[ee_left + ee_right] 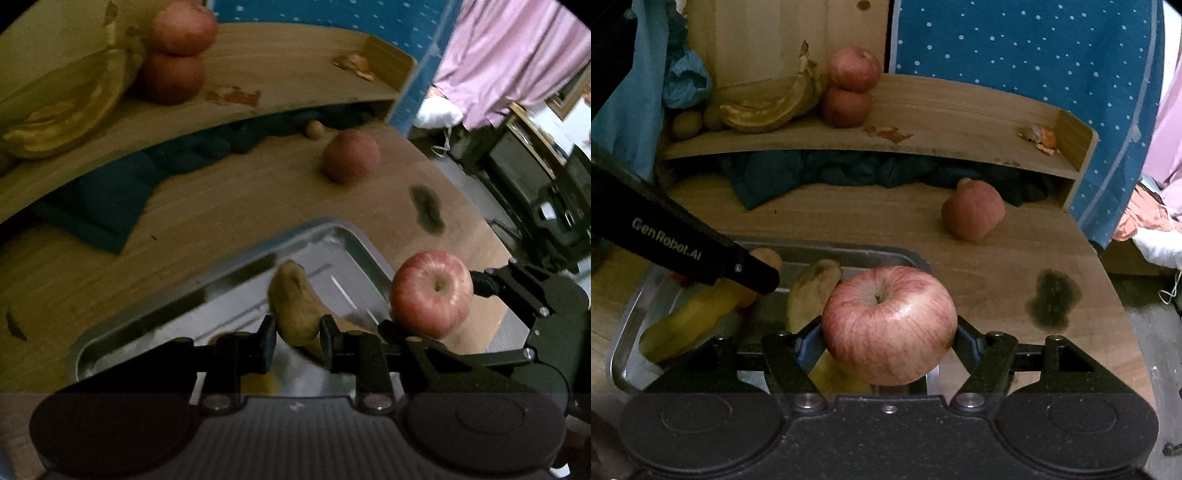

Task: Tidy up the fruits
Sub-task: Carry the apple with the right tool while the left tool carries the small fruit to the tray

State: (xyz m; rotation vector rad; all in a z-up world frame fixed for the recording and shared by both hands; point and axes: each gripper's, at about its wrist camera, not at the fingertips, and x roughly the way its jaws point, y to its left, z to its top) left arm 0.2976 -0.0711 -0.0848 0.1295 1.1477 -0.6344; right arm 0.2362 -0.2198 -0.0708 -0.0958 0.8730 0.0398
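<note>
Right gripper (889, 338) clamped on red apple (889, 325) over metal tray's (236, 266) near corner. Left gripper (297, 341) closed on banana (295, 306) inside tray.

Both wrist cameras are hovering close over the tray (236, 273), facing the shelf (923, 122) at 12 o'clock, seemingly tilted downward.

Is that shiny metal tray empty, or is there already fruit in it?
Not empty. The metal tray already holds bananas, while the right gripper holds an apple above its near edge.
</note>
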